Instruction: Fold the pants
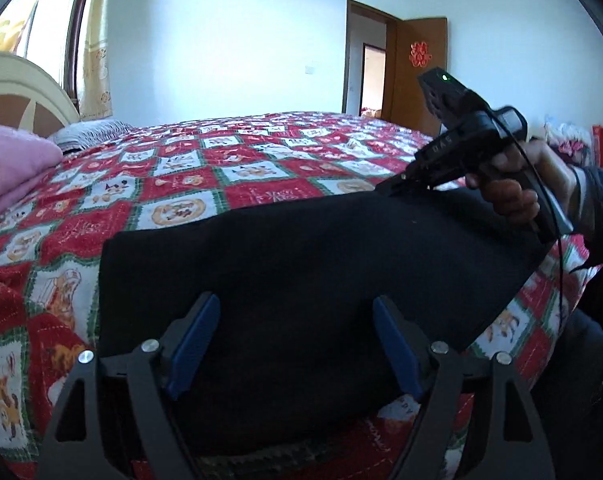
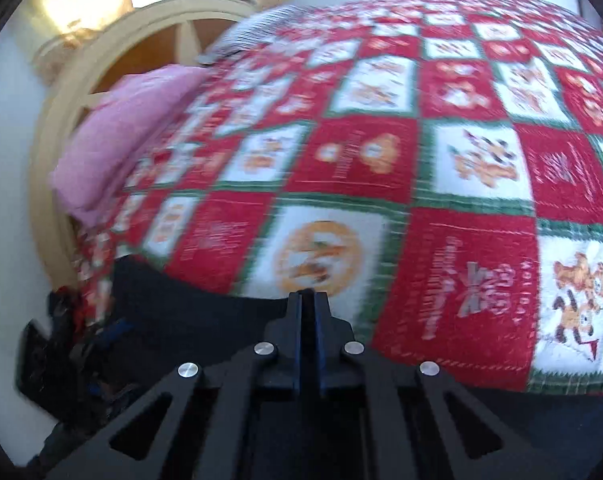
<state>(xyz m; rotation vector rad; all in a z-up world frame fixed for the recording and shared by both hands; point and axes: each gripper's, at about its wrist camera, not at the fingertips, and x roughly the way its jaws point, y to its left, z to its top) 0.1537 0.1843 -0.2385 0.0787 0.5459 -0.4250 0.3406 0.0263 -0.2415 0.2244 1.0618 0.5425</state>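
Note:
Black pants (image 1: 301,248) lie flat as a broad folded panel on the bed's near side. My left gripper (image 1: 296,304) hovers low over their near edge, open, its blue pads (image 1: 193,344) spread wide with cloth beneath and nothing pinched. Held in a person's hand (image 1: 513,188), my right gripper (image 1: 393,188) reaches to the pants' far right corner. In the right wrist view its jaws (image 2: 308,294) are pressed together at the far edge of the pants (image 2: 181,320), shut on the fabric's rim.
A red, white and green patchwork quilt (image 1: 229,168) covers the bed. A pink folded blanket (image 1: 9,168) and a cream headboard (image 1: 21,80) lie at the left. An open brown door (image 1: 417,76) stands at the far wall.

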